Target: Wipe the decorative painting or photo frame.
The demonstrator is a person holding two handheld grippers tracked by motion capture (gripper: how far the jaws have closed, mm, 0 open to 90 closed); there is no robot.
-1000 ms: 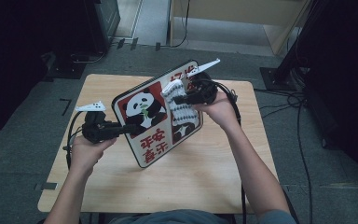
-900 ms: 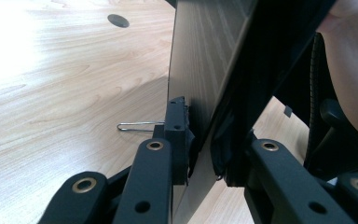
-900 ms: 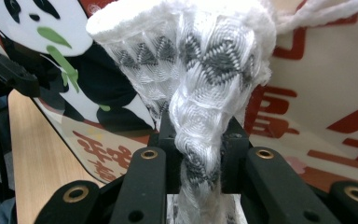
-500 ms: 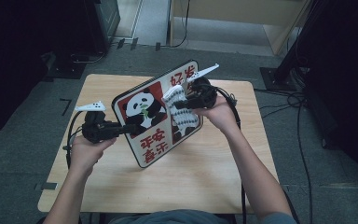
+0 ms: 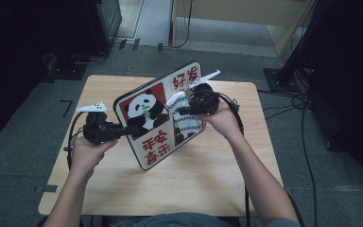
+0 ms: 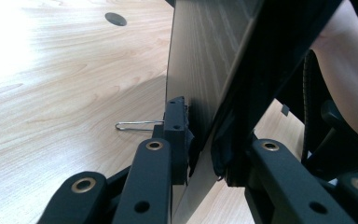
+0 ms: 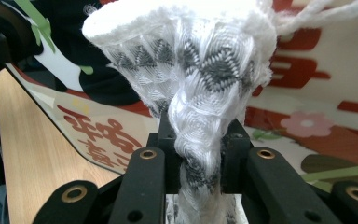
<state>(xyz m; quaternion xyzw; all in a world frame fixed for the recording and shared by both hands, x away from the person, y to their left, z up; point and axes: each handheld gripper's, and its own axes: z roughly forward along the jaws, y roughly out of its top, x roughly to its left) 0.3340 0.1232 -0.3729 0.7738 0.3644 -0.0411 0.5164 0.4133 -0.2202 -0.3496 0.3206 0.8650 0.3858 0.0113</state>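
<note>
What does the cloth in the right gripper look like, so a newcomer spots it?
On the wooden table a panda board stands tilted. Against its printed face the right gripper pinches a cloth: white knit with grey zigzags, the only soft thing there.

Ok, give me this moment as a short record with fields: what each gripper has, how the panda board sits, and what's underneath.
left gripper: left gripper shut on the left edge of the panda board
right gripper: right gripper shut on a bunched white and grey cloth
cloth position: against the board's printed face, right of the panda picture
board pose: tilted up, printed face toward the person, lower corner near the wooden table
other item: thin wire clip on the table behind the board
</note>
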